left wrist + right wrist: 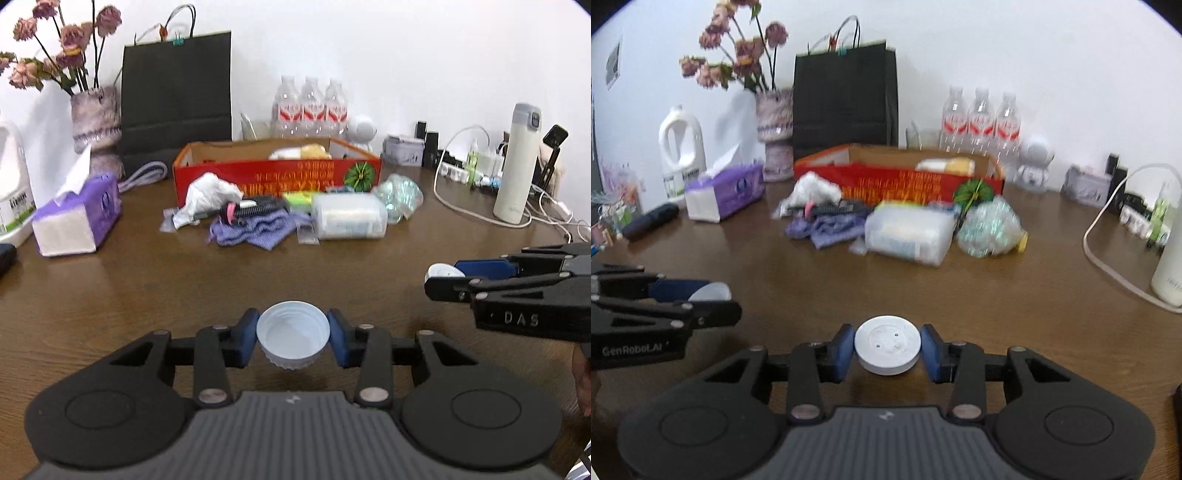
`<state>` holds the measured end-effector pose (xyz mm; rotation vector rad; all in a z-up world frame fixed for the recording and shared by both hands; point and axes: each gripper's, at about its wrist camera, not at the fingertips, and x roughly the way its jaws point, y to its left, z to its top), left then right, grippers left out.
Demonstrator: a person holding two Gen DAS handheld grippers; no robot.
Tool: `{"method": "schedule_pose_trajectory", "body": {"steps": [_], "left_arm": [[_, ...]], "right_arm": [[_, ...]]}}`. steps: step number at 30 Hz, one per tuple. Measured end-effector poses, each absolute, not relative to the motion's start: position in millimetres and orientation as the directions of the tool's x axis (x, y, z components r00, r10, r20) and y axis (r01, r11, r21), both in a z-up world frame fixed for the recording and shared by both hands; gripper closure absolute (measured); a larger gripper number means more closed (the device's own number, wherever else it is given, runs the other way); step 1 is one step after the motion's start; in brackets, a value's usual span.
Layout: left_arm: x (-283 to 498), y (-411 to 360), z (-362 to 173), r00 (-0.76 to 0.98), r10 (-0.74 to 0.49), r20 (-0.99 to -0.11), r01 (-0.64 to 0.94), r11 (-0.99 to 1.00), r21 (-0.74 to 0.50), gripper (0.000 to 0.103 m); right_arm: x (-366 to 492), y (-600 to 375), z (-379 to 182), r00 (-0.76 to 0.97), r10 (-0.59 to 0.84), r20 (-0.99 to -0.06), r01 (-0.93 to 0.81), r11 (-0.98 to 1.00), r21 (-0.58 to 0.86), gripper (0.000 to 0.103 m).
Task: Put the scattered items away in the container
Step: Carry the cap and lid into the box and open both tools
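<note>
White cap (293, 339), red box (277, 175).

A home desk is suggested: around the red cardboard box (277, 173), a vase of dried flowers (96, 118), tissue pack (79, 218), water bottles (310, 109) and chargers (476, 166) are seen.

Mid-frame on the worktop (147, 288), the box (277, 173) sits behind a heap: cloth (255, 229) at left, wrapped pack (349, 218) right of it. Tissue box (77, 218) at far left, vase (96, 122) behind it, paper bag (177, 96) beside that. Bottles (310, 107) behind the box; flask (517, 166) at far right.
</note>
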<state>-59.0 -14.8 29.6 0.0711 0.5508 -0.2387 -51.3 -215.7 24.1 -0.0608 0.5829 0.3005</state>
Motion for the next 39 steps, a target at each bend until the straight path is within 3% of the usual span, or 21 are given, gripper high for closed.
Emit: {"method": "schedule_pose_trajectory", "body": {"steps": [12,19,25,31,39], "left_arm": [[-17.3,-11.3,75.4,0.874,-0.28,-0.397,0.322,0.946,0.041,0.062],[110.9,-5.5,130.8,0.896,-0.231,-0.381,0.286,0.953,0.095,0.062],[254.6,1.5,135.7,0.838,-0.203,-0.506,0.232,0.973,-0.005,0.062],[368.2,-11.8,87.1,0.704,-0.141,-0.696,0.198,0.98,0.002,0.062],[418.7,-11.6,54.9,0.621,-0.105,-0.777,0.161,0.987,-0.005,0.061]], "right_arm": [[-21.3,-243.1,70.2,0.843,0.269,-0.465,-0.249,0.963,0.104,0.065],[76.2,-254.6,125.6,0.87,0.269,-0.414,-0.261,0.962,0.076,0.065],[228.7,-249.0,139.5,0.777,0.345,-0.527,-0.268,0.938,0.218,0.065],[360.4,-199.5,93.4,0.599,0.352,-0.719,-0.234,0.936,0.263,0.065],[425.5,-179.9,33.7,0.48,0.167,-0.861,-0.129,0.984,0.119,0.065]]}}
